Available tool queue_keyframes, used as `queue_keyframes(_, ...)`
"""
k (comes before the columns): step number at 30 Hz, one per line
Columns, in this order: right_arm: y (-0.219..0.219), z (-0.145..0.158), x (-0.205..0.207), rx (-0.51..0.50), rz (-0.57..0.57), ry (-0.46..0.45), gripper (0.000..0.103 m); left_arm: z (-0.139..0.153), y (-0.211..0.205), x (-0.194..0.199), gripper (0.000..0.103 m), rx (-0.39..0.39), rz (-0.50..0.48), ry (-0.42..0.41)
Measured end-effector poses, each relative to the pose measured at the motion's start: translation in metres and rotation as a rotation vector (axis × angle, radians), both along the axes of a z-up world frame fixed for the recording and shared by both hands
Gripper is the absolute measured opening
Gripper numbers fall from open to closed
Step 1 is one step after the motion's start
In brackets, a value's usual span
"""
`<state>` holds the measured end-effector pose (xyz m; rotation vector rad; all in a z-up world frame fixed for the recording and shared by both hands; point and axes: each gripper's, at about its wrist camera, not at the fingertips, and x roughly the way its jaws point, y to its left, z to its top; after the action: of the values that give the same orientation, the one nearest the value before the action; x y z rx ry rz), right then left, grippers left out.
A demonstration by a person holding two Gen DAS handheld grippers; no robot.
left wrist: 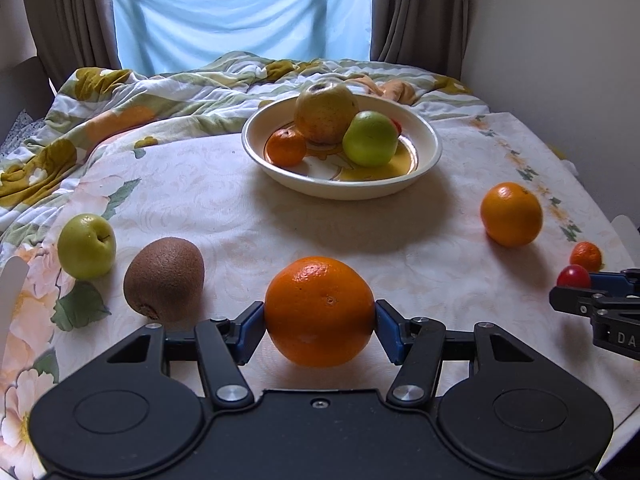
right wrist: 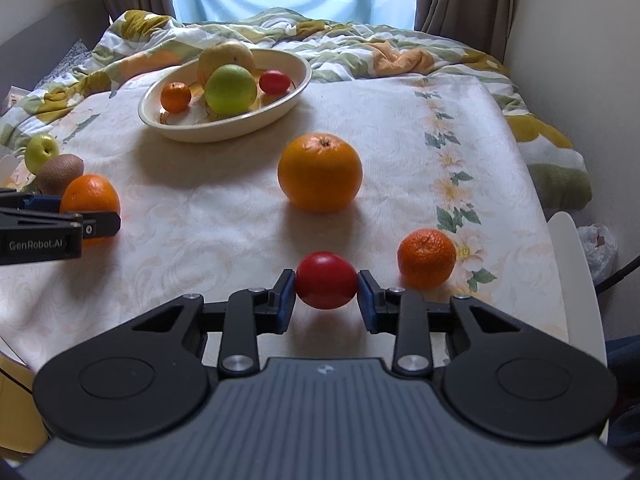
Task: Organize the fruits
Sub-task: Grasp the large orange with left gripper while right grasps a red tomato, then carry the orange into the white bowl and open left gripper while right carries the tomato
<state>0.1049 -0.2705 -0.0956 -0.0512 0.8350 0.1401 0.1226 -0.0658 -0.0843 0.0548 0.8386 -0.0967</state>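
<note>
My left gripper [left wrist: 320, 316] is shut on a large orange [left wrist: 320, 310] near the table's front; both show at the left of the right wrist view [right wrist: 90, 200]. My right gripper [right wrist: 326, 288] is shut on a small red tomato [right wrist: 326, 280], also seen at the right edge of the left wrist view [left wrist: 574, 277]. A cream bowl [left wrist: 428, 148] at the back holds a yellow pear-like fruit [left wrist: 324, 112], a green apple [left wrist: 370, 138], a mandarin [left wrist: 286, 147] and a red tomato [right wrist: 274, 82].
Loose on the floral tablecloth: a green apple [left wrist: 86, 246], a kiwi [left wrist: 164, 278], a second large orange [left wrist: 511, 214] and a mandarin [right wrist: 426, 258]. A rumpled quilt [left wrist: 120, 104] lies behind the bowl. A wall stands at the right.
</note>
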Motion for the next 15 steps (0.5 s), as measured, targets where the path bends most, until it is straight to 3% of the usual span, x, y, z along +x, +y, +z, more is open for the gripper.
queue_keyframes(15,-0.002,0.054,-0.002,0.031,0.074,-0.067,0.048,0.066,-0.003,-0.019,0.063,-0.114,0.104,-0.068)
